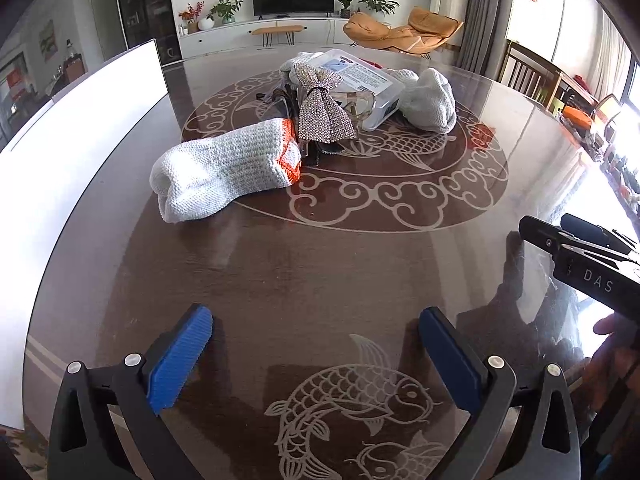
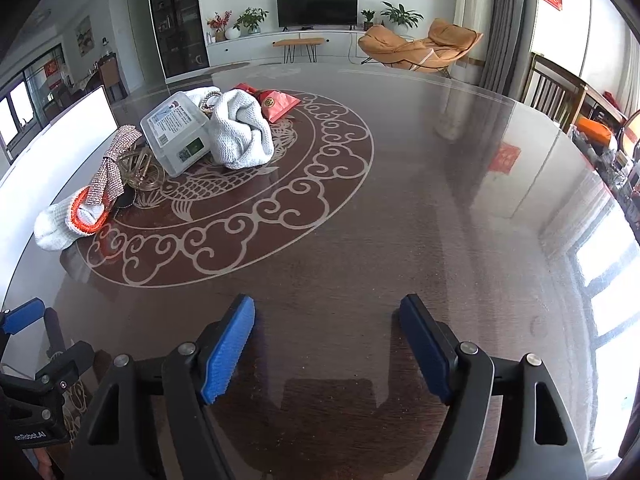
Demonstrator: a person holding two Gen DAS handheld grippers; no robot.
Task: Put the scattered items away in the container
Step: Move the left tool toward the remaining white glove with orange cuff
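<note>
A pile of items lies at the middle of the round dark table (image 1: 320, 264). Nearest is a white knitted glove with an orange cuff (image 1: 224, 168) (image 2: 68, 220). Behind it are a sparkly bow (image 1: 320, 108) (image 2: 116, 164), a see-through hair claw (image 2: 140, 168) and a clear plastic box with a label (image 1: 360, 80) (image 2: 176, 132), lying tilted. A second white glove (image 1: 428, 100) (image 2: 240, 132) and a red pouch (image 2: 276, 104) are beside the box. My left gripper (image 1: 316, 332) and right gripper (image 2: 328, 320) stand open over bare table, well short of the pile, with nothing between their fingers.
A white panel (image 1: 80, 120) (image 2: 60, 132) stands along the table's left edge. Wooden chairs (image 1: 528, 72) and cluttered shelves are past the right rim. The other gripper shows at each view's edge. A person's hand (image 1: 612, 344) holds the right one.
</note>
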